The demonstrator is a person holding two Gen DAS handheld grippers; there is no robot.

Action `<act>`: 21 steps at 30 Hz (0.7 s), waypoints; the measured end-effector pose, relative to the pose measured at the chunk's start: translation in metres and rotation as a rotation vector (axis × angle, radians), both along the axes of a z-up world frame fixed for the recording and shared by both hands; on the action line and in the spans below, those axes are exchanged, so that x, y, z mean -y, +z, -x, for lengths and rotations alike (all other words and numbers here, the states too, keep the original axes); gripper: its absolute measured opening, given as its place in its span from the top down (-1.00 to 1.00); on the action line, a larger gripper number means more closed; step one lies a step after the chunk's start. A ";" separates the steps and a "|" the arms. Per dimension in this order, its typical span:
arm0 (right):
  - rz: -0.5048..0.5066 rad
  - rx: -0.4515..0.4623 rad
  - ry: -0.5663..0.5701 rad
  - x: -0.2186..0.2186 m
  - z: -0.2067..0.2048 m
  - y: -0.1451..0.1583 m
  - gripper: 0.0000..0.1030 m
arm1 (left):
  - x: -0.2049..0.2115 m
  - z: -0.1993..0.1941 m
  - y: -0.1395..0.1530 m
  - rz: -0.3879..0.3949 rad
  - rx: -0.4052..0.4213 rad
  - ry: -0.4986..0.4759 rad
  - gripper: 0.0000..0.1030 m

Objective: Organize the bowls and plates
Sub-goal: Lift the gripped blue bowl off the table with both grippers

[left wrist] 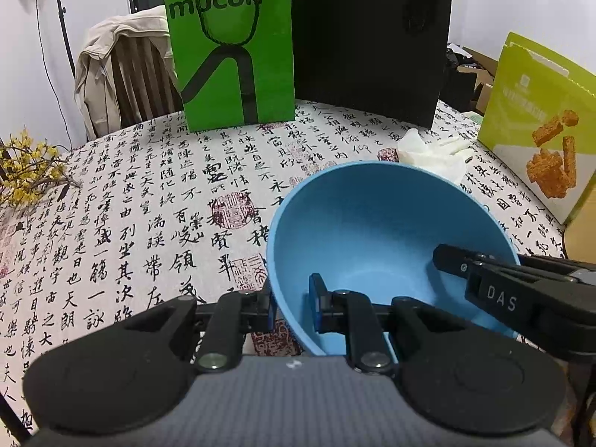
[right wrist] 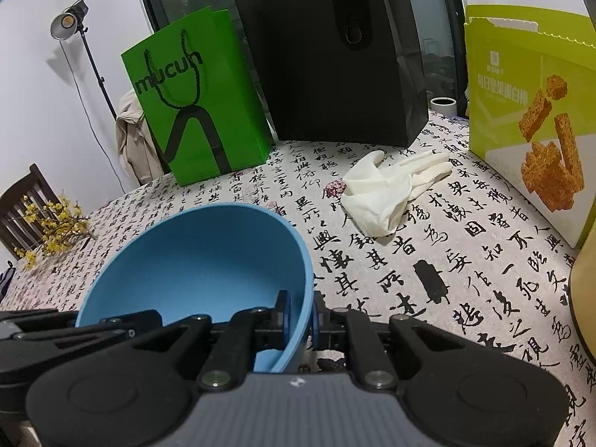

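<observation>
A blue bowl (left wrist: 376, 231) is held tilted above the table, its mouth facing the cameras. My left gripper (left wrist: 294, 305) is shut on the bowl's left rim, one pad inside and one outside. In the right wrist view the same blue bowl (right wrist: 201, 260) fills the lower left, and my right gripper (right wrist: 300, 316) is shut on its right rim, wall pinched between the pads. The right gripper's fingers (left wrist: 495, 279) reach in from the right in the left wrist view. No plates are in view.
The table wears a calligraphy-print cloth (left wrist: 149, 205). At the back stand a green paper bag (left wrist: 231, 44), a black bag (left wrist: 368, 37) and a yellow-green snack box (right wrist: 529, 111). A white glove (right wrist: 387, 186) lies near the box. Yellow flowers (left wrist: 29, 171) sit at left.
</observation>
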State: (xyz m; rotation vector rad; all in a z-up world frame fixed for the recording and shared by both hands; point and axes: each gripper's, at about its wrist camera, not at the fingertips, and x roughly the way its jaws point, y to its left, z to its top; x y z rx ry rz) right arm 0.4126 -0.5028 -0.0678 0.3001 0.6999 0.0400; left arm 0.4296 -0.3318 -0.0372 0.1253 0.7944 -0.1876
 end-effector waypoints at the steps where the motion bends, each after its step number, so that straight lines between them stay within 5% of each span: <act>1: 0.000 0.001 0.000 0.000 0.000 0.000 0.79 | 0.000 0.000 0.001 0.001 0.004 0.000 0.66; 21: 0.021 0.028 0.049 -0.012 0.008 0.004 0.79 | -0.012 0.011 0.013 0.000 0.039 0.018 0.66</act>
